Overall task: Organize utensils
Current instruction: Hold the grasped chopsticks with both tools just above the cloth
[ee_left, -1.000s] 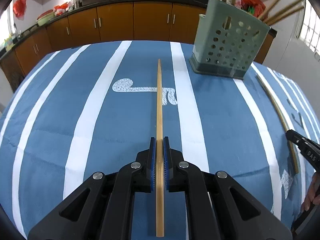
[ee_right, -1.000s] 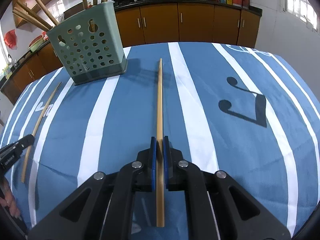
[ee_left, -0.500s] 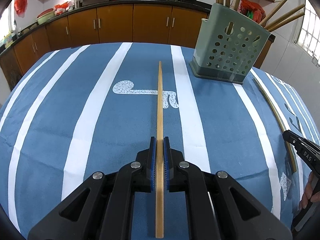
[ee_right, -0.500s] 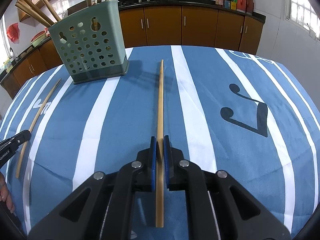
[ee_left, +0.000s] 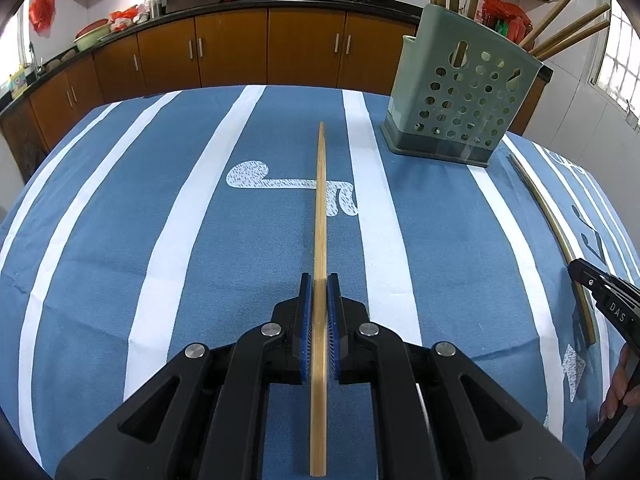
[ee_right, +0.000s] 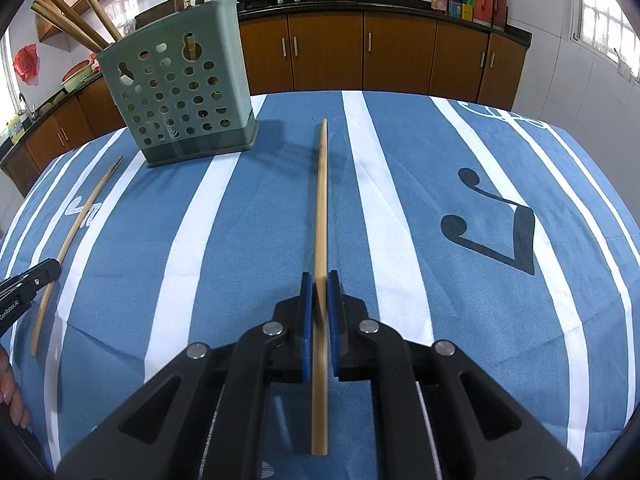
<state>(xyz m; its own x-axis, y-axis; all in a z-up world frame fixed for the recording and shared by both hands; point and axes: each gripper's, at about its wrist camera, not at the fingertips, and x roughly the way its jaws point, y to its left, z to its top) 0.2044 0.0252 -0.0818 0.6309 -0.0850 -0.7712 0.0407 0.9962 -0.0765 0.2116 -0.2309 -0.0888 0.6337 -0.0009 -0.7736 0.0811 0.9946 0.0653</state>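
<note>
In the left wrist view my left gripper (ee_left: 319, 280) is shut on a long bamboo chopstick (ee_left: 320, 200) that points away over the blue striped tablecloth (ee_left: 160, 240). My right gripper (ee_right: 319, 280) is shut on a second chopstick (ee_right: 321, 200), seen in the right wrist view. A green perforated utensil holder (ee_left: 460, 96) (ee_right: 176, 92) stands at the far side of the table with several wooden sticks leaning in it. Each view catches the other gripper at its edge: the right gripper (ee_left: 600, 296) with its chopstick (ee_left: 552, 224), the left gripper (ee_right: 32, 280) with its chopstick (ee_right: 76, 236).
Brown kitchen cabinets (ee_left: 240, 48) with a dark counter, woks and jars run behind the table. A white tiled wall and window (ee_right: 600, 20) lie to the right. The cloth hangs over the table's rounded edges. A person's fingers (ee_left: 620, 392) show beside the right gripper.
</note>
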